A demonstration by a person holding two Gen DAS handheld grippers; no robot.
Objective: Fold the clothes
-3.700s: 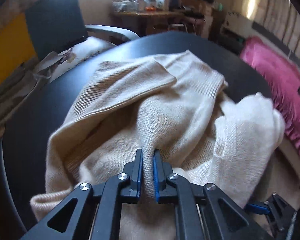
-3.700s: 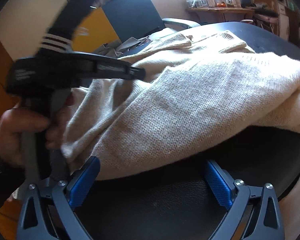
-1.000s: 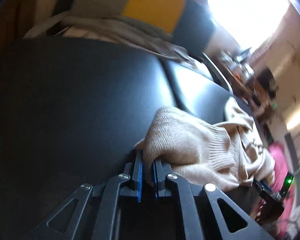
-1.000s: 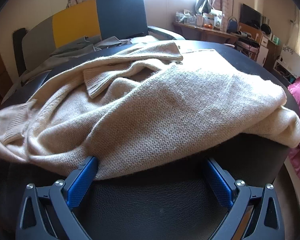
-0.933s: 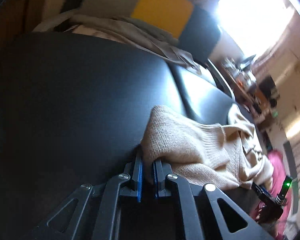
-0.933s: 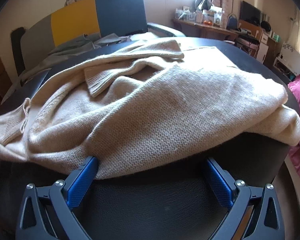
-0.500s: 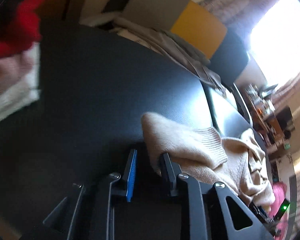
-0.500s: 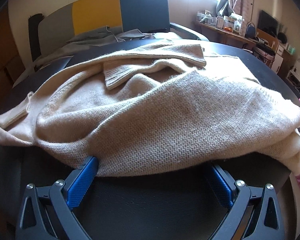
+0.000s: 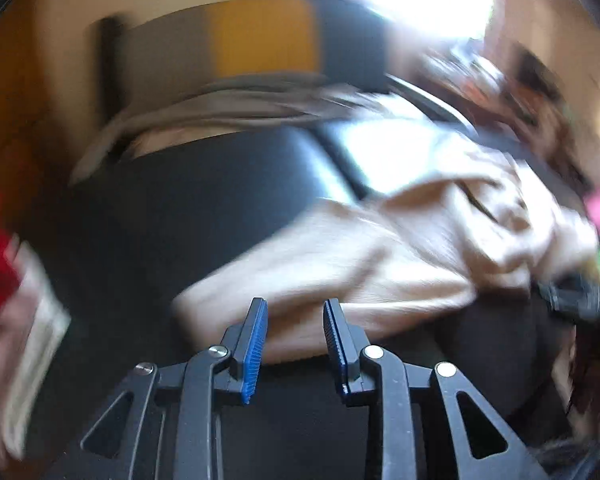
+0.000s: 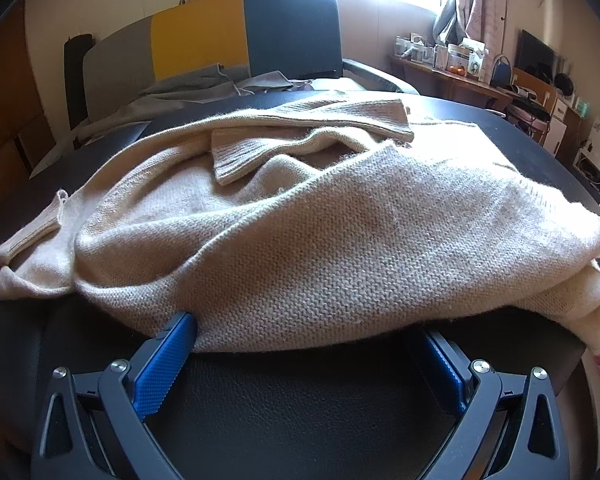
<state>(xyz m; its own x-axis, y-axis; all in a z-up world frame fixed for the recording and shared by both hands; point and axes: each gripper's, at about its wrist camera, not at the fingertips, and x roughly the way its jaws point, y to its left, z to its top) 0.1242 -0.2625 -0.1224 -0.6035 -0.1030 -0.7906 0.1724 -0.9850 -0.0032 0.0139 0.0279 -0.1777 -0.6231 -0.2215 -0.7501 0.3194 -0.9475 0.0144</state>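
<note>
Left claw (image 9: 296,332) just been opening, sleeve released; right claw (image 10: 300,344) sitting spread against beige sweater (image 10: 320,232) on counter (image 10: 300,408).

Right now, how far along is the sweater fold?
Early. The beige sweater lies bunched on the black table, one sleeve stretched out to the side, a cuff flopped on top.

In hand: nothing. The left gripper has just been opening, with no cloth pinched. The right gripper is wide open at the near hem.

Left: flattening, both sleeves in, body folds.
</note>
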